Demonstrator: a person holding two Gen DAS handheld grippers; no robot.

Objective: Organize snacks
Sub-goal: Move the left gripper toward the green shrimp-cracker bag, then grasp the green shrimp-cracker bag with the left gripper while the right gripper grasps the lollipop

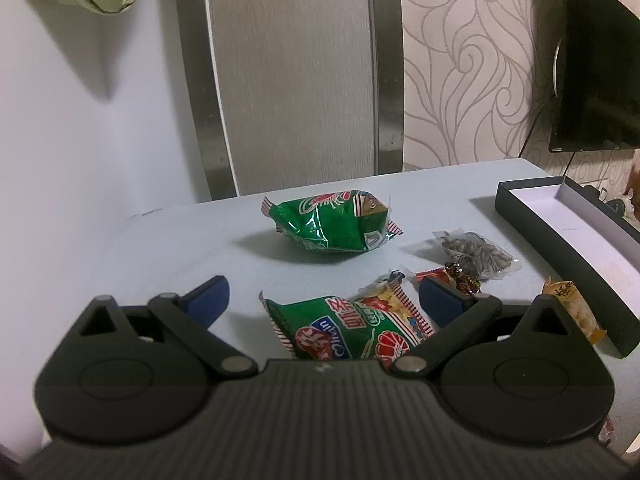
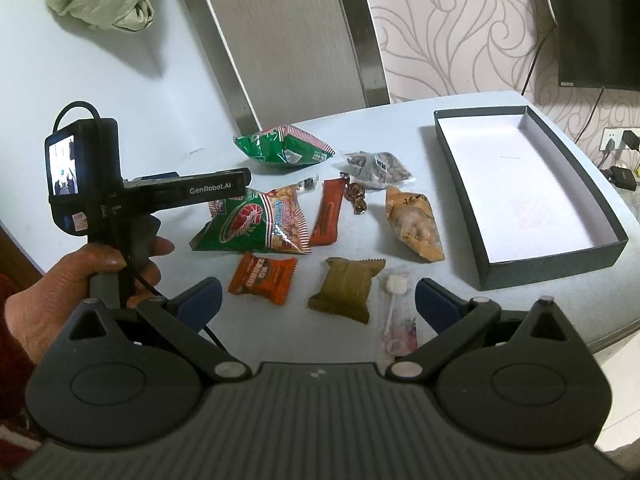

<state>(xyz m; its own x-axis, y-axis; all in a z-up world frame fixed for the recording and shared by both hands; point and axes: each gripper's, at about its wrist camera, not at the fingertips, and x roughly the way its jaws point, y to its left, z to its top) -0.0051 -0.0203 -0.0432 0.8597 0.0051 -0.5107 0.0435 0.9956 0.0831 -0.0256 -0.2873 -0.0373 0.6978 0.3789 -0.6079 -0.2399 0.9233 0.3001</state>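
The snacks lie spread out on the pale table [image 2: 400, 120], most likely so each one can be picked up alone; the dark box [image 2: 592, 256] sits open at the right side, white inside and with nothing in it, so I think it is where the snacks should go, and no snack is in it yet.

The left gripper [image 1: 322, 300] hangs low over the near green prawn cracker bag [image 1: 340, 328]; its blue fingers [image 1: 208, 298] are spread wide, one on each side of the bag and not touching it, which looks like getting ready to grab; nothing is in it. A second green bag [image 1: 332, 218] lies farther back, and a clear pack of seeds [image 1: 478, 254] lies near the box.

The right gripper [image 2: 316, 300] is also wide apart and holds nothing; it sits higher and farther back, maybe to leave room for the other one. Below it lie an orange wrapped snack [image 2: 262, 276], a brown-green wrapped cake [image 2: 346, 288] and a small lollipop [image 2: 396, 304]; a red bar [image 2: 328, 212] and a bag of nuts [image 2: 416, 222] lie beyond. The person's left hand [image 2: 92, 276] holds the other tool by its handle.

The green bags are puffy and slippery, so a squeeze near the middle may work best.
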